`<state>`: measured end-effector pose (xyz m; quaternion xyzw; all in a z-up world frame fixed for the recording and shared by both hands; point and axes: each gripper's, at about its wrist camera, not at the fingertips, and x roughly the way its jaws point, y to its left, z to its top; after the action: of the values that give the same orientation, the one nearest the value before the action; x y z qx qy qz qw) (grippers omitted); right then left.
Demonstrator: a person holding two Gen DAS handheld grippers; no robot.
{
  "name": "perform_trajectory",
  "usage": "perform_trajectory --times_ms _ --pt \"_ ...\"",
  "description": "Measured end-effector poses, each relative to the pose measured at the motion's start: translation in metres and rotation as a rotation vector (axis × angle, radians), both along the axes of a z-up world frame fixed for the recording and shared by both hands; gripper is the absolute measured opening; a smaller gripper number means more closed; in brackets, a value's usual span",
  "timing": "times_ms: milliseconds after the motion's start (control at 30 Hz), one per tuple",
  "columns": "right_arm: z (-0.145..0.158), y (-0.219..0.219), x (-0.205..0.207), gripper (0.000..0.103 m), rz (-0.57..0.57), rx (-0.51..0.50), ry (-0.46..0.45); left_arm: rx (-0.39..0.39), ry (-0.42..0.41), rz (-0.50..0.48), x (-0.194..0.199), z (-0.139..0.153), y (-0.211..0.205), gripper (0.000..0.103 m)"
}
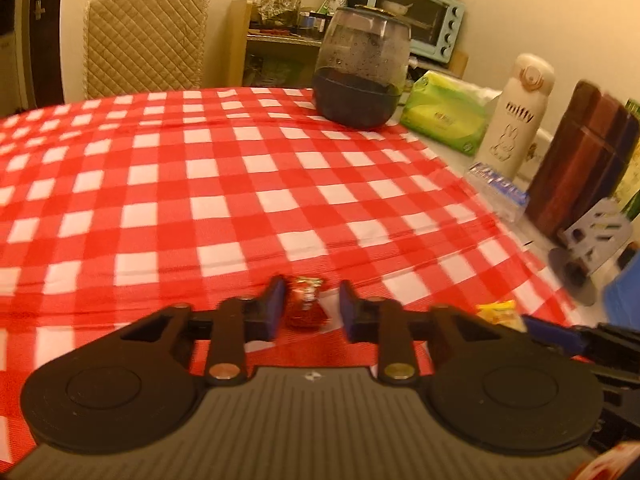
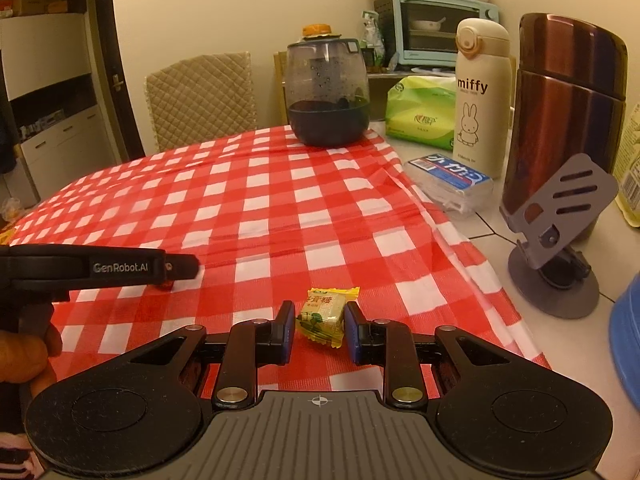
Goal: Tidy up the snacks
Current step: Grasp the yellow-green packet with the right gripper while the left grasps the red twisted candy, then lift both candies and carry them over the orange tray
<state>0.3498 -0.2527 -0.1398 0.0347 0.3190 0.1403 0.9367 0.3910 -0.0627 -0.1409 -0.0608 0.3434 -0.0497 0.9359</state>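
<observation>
Pinching one sweet each: left hand-held gripper clamps the red candy, right hand-held gripper the yellow candy, probably for sorting off the desk.

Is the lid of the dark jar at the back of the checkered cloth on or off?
On. The dark jar stands upright with its lid across the mouth; whether it is sealed cannot be told.

On the tablecloth the two candies lie apart — jar behind, flask at right.
</observation>
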Motion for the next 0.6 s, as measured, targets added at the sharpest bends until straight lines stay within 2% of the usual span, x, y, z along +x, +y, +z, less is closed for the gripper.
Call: perform_trajectory --times_ms 133,333,600 --pt "0.0 0.001 -0.005 0.027 -0.001 -0.002 -0.003 0.042 0.019 -0.027 -0.007 0.003 -0.001 0.016" --pt "0.01 0.006 -0.019 0.027 0.015 0.011 -0.002 0.024 0.028 -0.042 -0.038 0.017 0.002 0.016" --pt "0.047 0.009 -0.048 0.026 0.033 0.021 -0.006 0.021 0.013 -0.043 -0.085 0.052 0.006 0.016"
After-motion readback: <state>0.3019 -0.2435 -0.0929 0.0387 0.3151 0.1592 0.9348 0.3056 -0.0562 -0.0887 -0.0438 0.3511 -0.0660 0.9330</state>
